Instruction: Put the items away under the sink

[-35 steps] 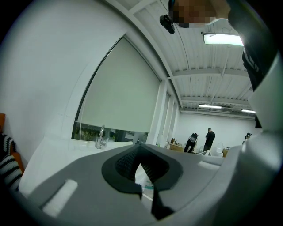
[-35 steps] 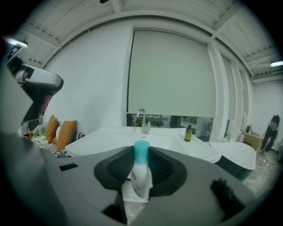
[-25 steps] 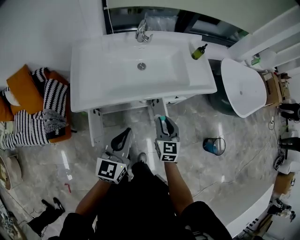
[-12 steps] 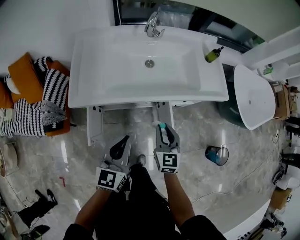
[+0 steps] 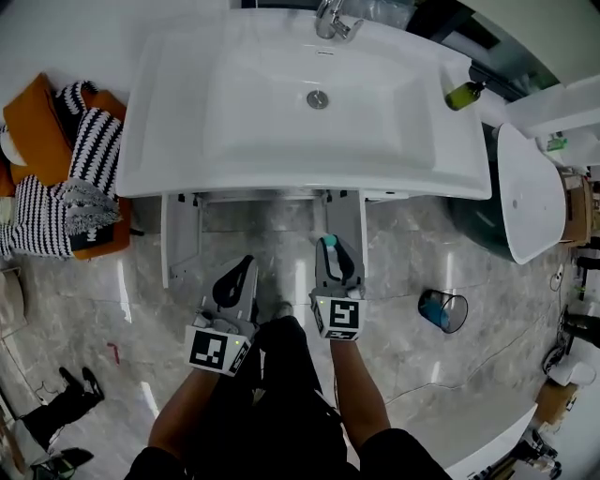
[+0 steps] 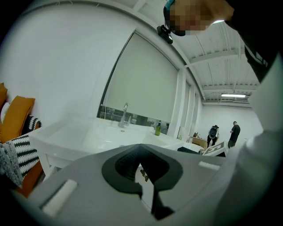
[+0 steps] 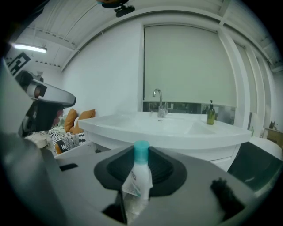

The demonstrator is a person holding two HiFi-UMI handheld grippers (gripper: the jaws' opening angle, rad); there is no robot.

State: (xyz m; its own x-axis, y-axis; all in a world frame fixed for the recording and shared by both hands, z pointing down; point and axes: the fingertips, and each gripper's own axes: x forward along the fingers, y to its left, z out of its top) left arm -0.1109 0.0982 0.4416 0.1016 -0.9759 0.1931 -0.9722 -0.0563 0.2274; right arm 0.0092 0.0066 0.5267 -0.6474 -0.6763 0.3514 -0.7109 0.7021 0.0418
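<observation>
Right claw [image 5: 326,246]: my grey jaws stand half apart, clamped on a small soft tube [image 7: 137,174] with a translucent body and a teal cap. I hold it before the open cabinet, not yet under the sink. Left claw [image 5: 246,263]: black pads meet at the tips, nothing between them.

Floor [image 5: 450,244]: polished grey marble.
Sink [image 5: 187,173]: broad, glossy white rectangular basin with a chrome tap [image 5: 336,21].
Cabinet doors [image 5: 167,244]: flat white panels, swung open below the basin.
Cushions [image 5: 33,131]: orange, beside a black-and-white striped knit [image 5: 89,155].
Bin [image 5: 442,310]: round, blue.
Green bottle [image 5: 463,95]: on the sink's rear right corner.

The right gripper view alone shows the tube's crinkled body; the head view shows only its cap. The left gripper view alone shows two people [image 6: 234,132] far off.
</observation>
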